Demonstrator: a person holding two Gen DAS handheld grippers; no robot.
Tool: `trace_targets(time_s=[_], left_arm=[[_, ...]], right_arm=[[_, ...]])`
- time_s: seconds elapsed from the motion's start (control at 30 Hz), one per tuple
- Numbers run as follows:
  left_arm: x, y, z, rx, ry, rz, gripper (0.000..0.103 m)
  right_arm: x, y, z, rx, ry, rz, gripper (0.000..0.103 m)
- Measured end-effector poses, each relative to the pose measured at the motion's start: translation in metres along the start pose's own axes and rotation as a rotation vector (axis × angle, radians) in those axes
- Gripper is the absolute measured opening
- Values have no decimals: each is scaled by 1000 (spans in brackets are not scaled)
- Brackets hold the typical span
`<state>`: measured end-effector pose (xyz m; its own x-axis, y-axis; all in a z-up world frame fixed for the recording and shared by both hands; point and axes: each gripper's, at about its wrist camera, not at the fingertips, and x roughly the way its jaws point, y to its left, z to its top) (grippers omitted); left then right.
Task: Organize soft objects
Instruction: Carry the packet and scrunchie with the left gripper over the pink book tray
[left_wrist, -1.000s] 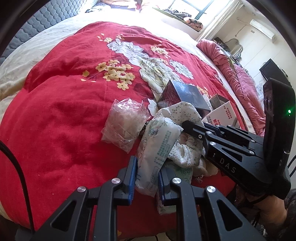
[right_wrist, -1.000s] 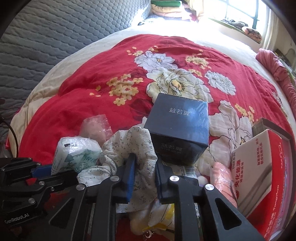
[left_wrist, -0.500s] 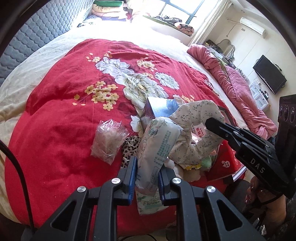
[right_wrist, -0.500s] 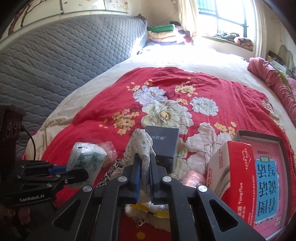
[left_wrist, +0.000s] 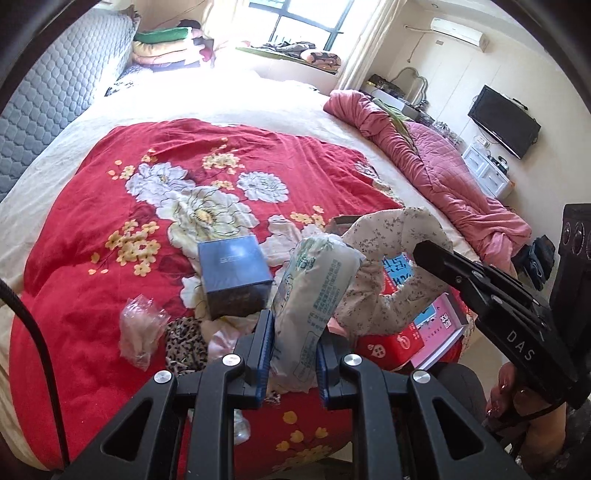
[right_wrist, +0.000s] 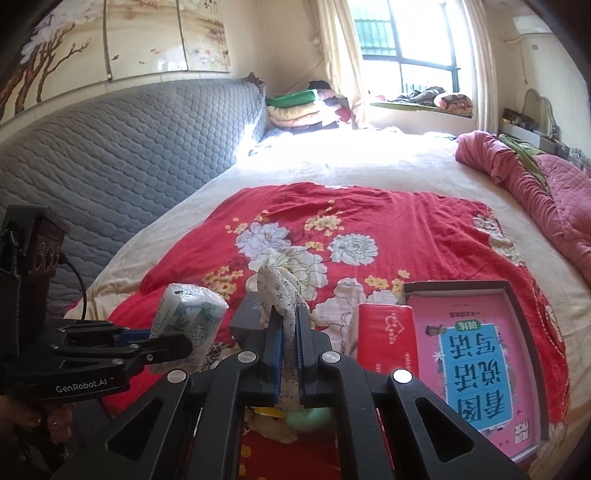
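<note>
Soft, light tissue pack (left_wrist: 314, 295) sits pinched in the left tongs (left_wrist: 291, 343); the right tongs (right_wrist: 290, 332) pinch limp flowered cloth (right_wrist: 279, 291), likely to sag.

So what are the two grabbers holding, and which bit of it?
The left gripper squeezes the tissue pack near its lower end. The right gripper pinches the floral cloth at a bunched fold, the rest hanging below the jaws.

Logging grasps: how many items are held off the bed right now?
2. The tissue pack sits in the left gripper; the floral cloth in the right gripper. None visibly hidden.
</note>
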<state>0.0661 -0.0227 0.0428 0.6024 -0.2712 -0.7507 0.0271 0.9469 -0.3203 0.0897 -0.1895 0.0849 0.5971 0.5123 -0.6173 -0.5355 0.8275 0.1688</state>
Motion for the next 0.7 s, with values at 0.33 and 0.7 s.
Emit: trace_targets(time_s=[0.33, 0.7], left_arm=[[16, -79, 13, 138, 23, -57, 21], [46, -139, 21, 223, 73, -100, 21]], right_arm=[[-45, -58, -9, 98, -63, -101, 6], [-72, -111, -31, 196, -86, -191, 6]])
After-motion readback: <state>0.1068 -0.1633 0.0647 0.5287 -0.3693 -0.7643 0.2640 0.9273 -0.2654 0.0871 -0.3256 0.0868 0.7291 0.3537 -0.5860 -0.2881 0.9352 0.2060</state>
